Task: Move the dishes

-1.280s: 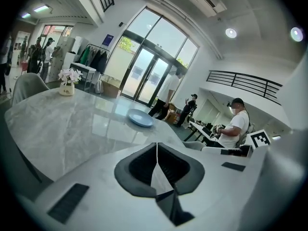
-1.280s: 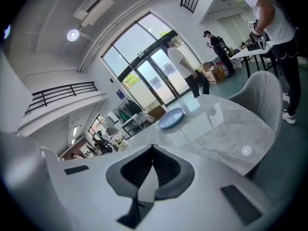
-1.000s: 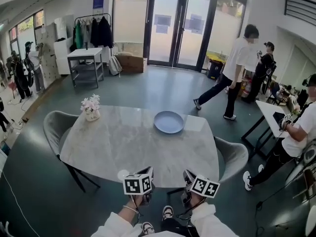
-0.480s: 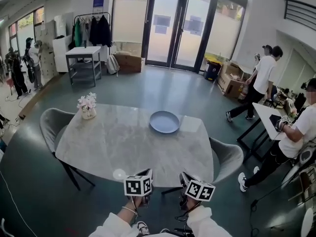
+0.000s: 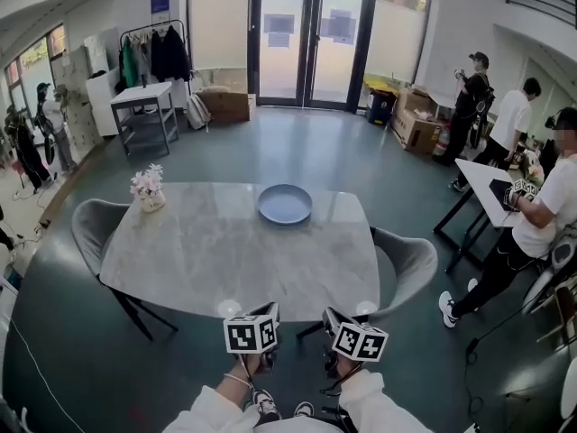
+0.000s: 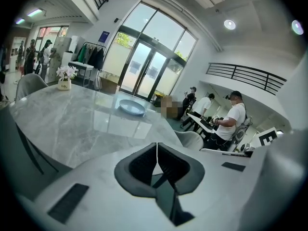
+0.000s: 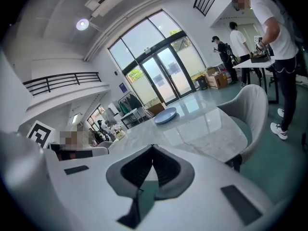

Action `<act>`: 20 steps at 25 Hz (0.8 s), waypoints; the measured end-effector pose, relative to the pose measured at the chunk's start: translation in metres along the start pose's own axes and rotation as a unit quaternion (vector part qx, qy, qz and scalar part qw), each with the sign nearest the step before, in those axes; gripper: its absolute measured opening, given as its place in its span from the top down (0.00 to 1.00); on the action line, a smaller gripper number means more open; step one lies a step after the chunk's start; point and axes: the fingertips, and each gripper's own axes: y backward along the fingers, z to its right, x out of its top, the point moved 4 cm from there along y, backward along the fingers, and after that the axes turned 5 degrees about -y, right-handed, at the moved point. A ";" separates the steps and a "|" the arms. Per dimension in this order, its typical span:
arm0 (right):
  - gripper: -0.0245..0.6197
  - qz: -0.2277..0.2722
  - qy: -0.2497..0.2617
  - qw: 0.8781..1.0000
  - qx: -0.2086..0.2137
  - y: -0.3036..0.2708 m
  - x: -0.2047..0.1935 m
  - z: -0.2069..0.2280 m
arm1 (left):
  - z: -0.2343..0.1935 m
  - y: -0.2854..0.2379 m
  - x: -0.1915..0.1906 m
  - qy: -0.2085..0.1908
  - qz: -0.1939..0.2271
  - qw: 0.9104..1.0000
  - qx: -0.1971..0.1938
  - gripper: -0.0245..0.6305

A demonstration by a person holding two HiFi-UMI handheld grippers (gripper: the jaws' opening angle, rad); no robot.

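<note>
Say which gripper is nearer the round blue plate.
Left, narrowly. At the marble table's near edge, the left gripper nearly lines up with the round blue plate; the right gripper sits rightward.

Closed fingers [image 6: 141, 166] — blue plate [image 6: 132, 108] beyond

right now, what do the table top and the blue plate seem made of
Grey rounded table top: polished marble or marble-look slab, judging by veining and window reflections. Round blue-grey plate: probably glazed ceramic, smooth and evenly coloured; plastic is possible.
</note>
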 end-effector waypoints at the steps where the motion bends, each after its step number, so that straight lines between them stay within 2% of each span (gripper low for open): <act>1: 0.87 0.000 0.002 1.000 0.002 0.004 0.000 0.002 | 0.006 0.001 -0.002 0.001 0.000 1.000 0.001 0.94; 9: 0.87 0.013 -0.002 1.000 0.022 0.024 0.013 0.023 | 0.034 0.006 -0.012 -0.005 -0.003 1.000 0.014 0.94; 16: 0.87 0.003 0.017 0.999 0.037 0.020 0.015 0.016 | 0.031 0.011 -0.011 -0.009 0.002 0.999 0.034 0.94; 20: 0.87 -0.002 0.045 0.999 0.023 0.014 0.020 0.015 | 0.026 0.011 -0.002 -0.004 0.009 0.999 0.039 0.94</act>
